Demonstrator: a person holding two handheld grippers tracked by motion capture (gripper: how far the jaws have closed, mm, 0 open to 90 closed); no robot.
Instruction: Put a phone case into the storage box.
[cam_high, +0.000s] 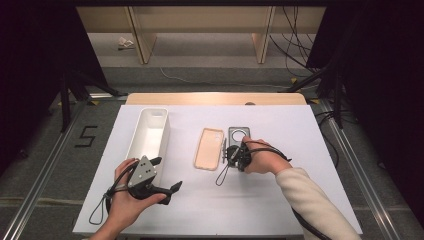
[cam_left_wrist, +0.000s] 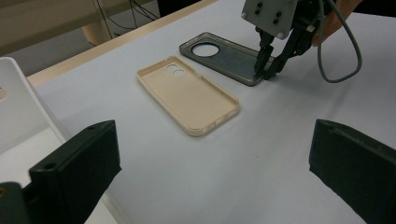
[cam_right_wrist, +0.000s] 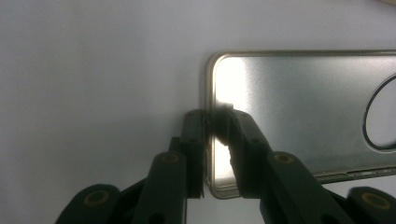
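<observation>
While the white table (cam_high: 280, 200) gives me a bare working surface, I read the layout on it as a sorting job: the long white bin (cam_high: 150, 131) stands at the left, open side up, and the two phone cases lie flat and well apart from it near the middle, inner sides facing up so their rims can be pinched. My left gripper (cam_high: 167, 175) rests just in front of the bin's near end with its jaws spread wide and nothing between them, which I judge to be a waiting pose. The beige case (cam_high: 208, 148) lies untouched just left of the dark grey case (cam_high: 239, 136). My right gripper (cam_high: 232, 156) is at the near short end of the dark grey case, and its jaws have closed on that rim, one pad outside the wall and one inside, so I judge the case is gripped but still flat on the table. From above, the hand and gripper body cover the contact, so I cannot confirm the pinch there. The right gripper view settles it, showing the rim of the dark grey case (cam_right_wrist: 299, 112) squeezed between the pads. The left gripper view adds the side angle: the right gripper (cam_left_wrist: 264, 70) tilts down onto the case's end, and the beige case (cam_left_wrist: 189, 95) lies clear of it.
</observation>
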